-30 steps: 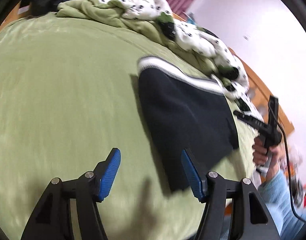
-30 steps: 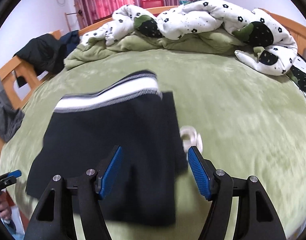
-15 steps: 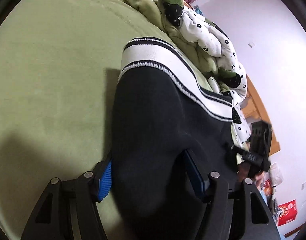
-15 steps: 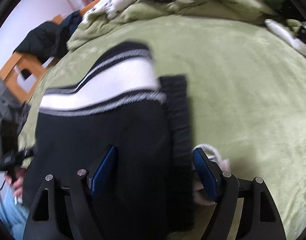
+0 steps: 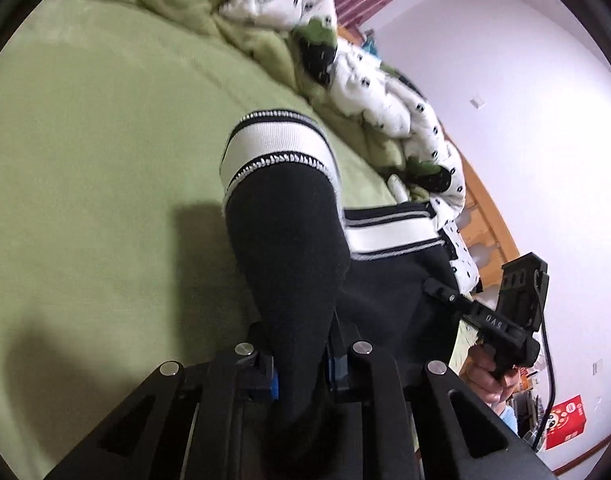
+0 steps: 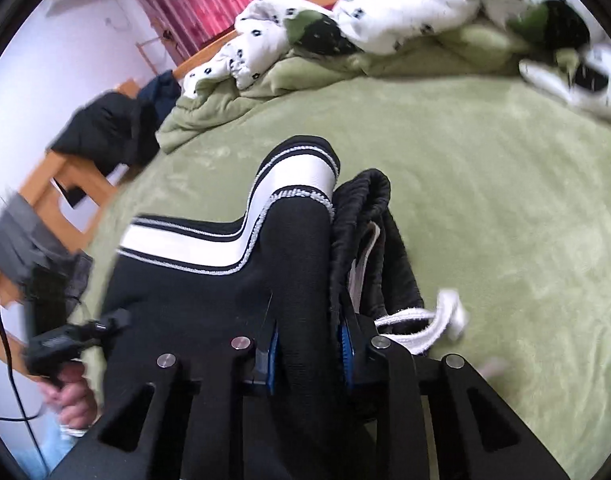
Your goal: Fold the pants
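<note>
Pants (image 5: 289,248), black with a white waistband, lie on the green bed (image 5: 97,152), and my left gripper (image 5: 301,364) has just closed tight on a bunched fold of the black cloth at the near edge. To its right, my right gripper (image 6: 307,344) has likewise just clamped shut on the cloth beside the drawstring (image 6: 437,324). Grasping looks done; next I judge both ends must lift together and carry toward the waistband, kept level.
</note>
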Demonstrator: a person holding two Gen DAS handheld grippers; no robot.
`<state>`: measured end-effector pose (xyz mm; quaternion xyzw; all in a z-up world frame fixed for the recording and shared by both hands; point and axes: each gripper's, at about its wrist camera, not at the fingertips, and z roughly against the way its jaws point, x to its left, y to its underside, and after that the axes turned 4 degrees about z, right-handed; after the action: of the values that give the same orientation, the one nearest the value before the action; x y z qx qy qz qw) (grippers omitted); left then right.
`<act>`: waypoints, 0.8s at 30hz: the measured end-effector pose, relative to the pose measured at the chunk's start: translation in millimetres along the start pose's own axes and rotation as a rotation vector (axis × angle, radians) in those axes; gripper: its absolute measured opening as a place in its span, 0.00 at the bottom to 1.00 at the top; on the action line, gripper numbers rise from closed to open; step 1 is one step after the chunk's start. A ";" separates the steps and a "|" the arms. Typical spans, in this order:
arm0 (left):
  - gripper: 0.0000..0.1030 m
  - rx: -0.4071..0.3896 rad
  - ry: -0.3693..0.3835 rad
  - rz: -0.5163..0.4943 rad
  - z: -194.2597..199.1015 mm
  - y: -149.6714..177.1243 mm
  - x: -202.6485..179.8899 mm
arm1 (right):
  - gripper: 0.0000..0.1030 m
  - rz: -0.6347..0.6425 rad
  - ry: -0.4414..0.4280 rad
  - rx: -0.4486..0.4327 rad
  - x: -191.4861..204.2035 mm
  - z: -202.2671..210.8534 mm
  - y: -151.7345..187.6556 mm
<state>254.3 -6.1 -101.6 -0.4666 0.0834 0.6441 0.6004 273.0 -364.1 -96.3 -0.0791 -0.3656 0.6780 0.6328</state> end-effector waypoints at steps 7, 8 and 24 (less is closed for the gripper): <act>0.15 -0.024 -0.183 0.011 103.5 -30.8 58.8 | 0.22 -0.020 -0.286 0.040 83.1 -38.2 15.5; 0.16 -0.017 -0.210 0.021 107.4 -31.2 72.3 | 0.23 -0.008 -0.305 0.050 91.9 -48.3 18.7; 0.59 -0.134 -0.406 -0.085 124.3 2.7 102.8 | 0.55 0.319 0.044 -0.045 135.0 -62.1 6.0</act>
<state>205.8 147.7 -106.4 -0.3693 -0.1023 0.7030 0.5991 278.4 -215.5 -96.7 -0.1652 -0.3496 0.7595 0.5231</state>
